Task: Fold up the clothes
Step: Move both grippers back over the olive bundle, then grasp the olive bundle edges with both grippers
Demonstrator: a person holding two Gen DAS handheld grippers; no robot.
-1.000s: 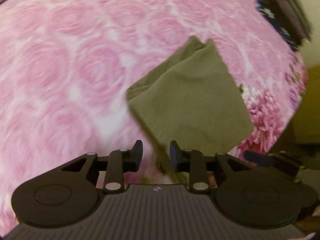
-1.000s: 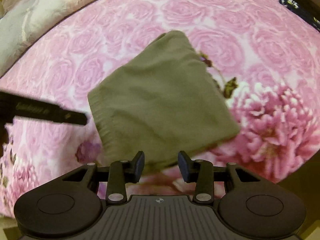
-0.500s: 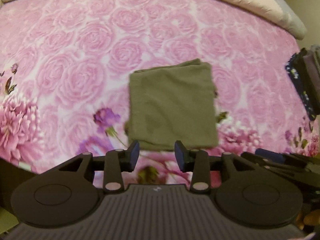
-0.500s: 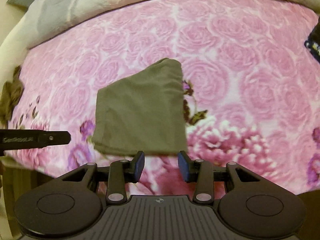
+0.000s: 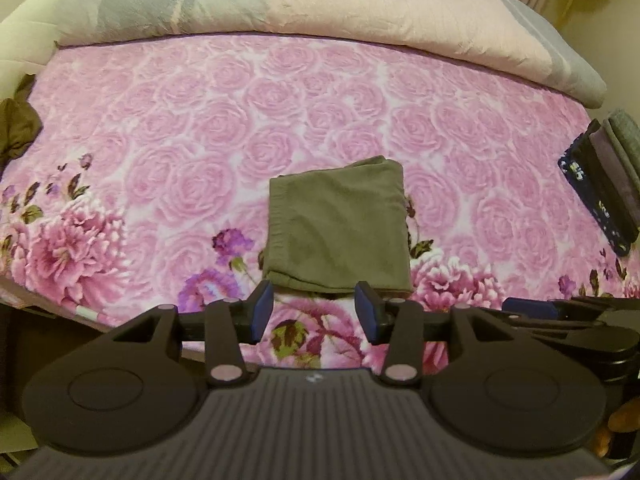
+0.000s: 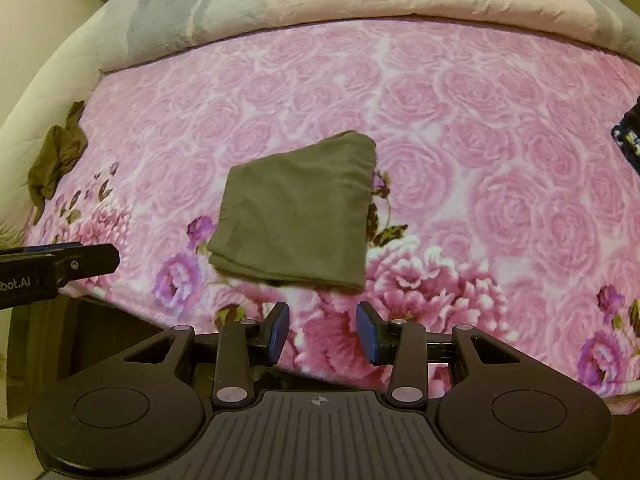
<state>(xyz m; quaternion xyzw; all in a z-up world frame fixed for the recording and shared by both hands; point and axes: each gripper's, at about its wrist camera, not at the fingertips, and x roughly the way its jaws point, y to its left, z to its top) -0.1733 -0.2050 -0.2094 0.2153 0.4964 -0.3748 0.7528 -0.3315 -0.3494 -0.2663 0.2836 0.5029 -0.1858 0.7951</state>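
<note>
Now your left tongs are opening and your right tongs stand apart, both empty, above the bed's near edge. Just beyond lies the folded olive garment. Snag its loose near layers, and the fold could slide apart.

One text reads: white letters "bot.AI", cut off at the picture's left edge, stand on the black side of the left gripper as the right wrist view shows it. The small white marks on each gripper's ribbed housing are too small to make out.
</note>
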